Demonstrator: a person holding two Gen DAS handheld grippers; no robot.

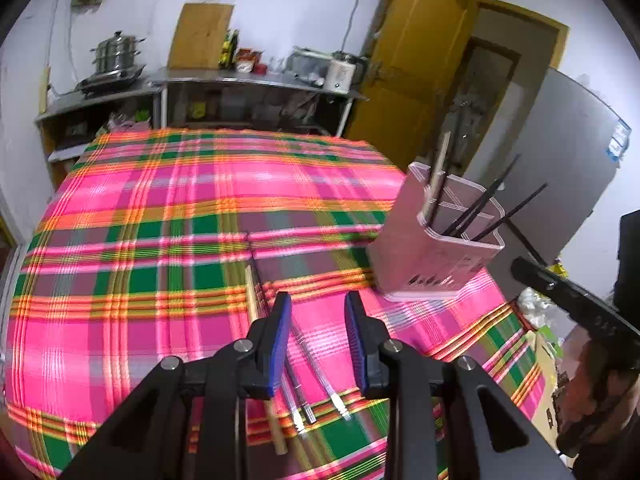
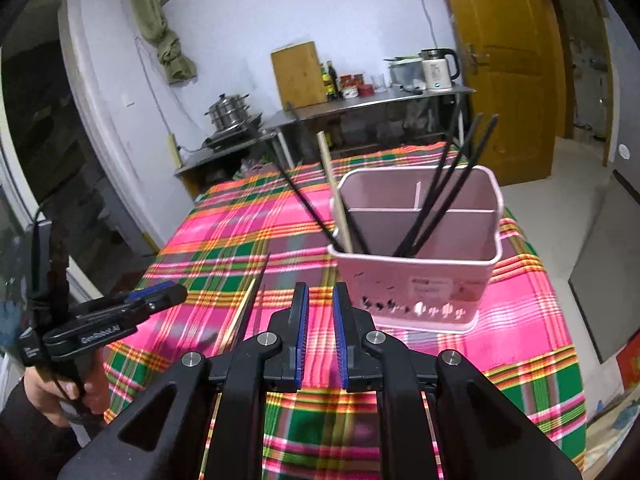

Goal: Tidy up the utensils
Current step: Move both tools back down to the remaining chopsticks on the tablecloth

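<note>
A pink divided utensil holder (image 1: 434,256) (image 2: 420,276) stands on the plaid tablecloth (image 1: 160,240) and holds several black chopsticks (image 2: 444,200) and one wooden chopstick (image 2: 336,196). Loose utensils lie on the cloth: a wooden chopstick (image 1: 253,300) (image 2: 240,312), a dark chopstick (image 2: 258,280) and silver-tipped sticks (image 1: 320,376). My left gripper (image 1: 318,300) is open and empty, hovering over the loose sticks. It also shows in the right wrist view (image 2: 168,294). My right gripper (image 2: 320,292) is open with a narrow gap, empty, in front of the holder.
A metal counter (image 1: 248,80) with a steamer pot (image 1: 116,54), cutting board, bottles and a kettle (image 2: 438,68) stands behind the table. A yellow door (image 1: 416,72) is at the right. A grey fridge (image 1: 560,168) stands beyond the holder.
</note>
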